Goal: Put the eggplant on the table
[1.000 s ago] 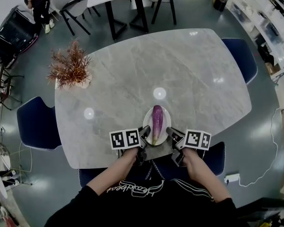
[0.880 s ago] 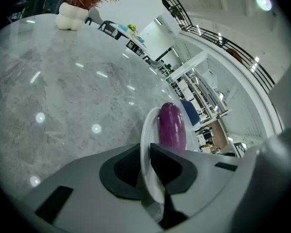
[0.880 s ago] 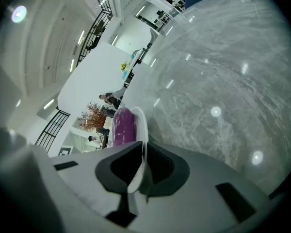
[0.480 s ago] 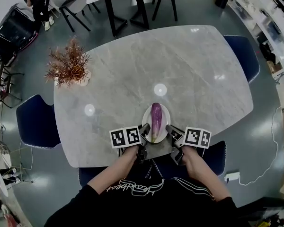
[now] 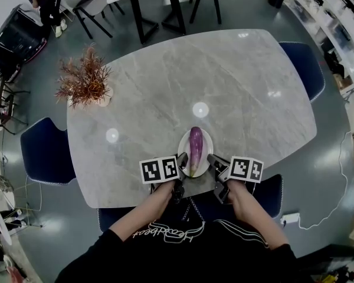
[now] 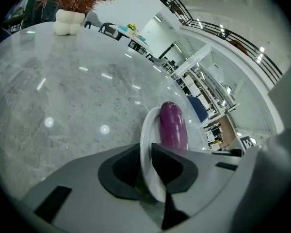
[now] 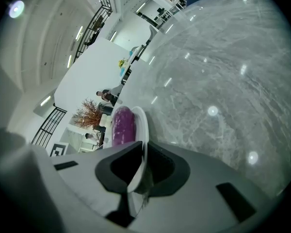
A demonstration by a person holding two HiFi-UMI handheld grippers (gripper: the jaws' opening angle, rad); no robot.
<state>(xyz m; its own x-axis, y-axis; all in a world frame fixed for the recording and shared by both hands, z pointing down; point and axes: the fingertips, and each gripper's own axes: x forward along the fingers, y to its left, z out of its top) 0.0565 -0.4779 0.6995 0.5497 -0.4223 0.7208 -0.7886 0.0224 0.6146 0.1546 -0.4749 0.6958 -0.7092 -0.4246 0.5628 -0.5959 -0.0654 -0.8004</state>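
Left gripper (image 5: 180,160) clamped on left rim of white plate (image 5: 207,141), right gripper (image 5: 215,161) clamped on its right rim. Purple eggplant (image 5: 194,149) lies lengthwise on the plate, between both grippers, at near edge of grey marble table (image 5: 224,81).

In the left gripper view the near end of the eggplant (image 6: 173,125) is hidden behind a jaw. In both gripper views the jaws cover the near rim of the plate (image 6: 144,130).
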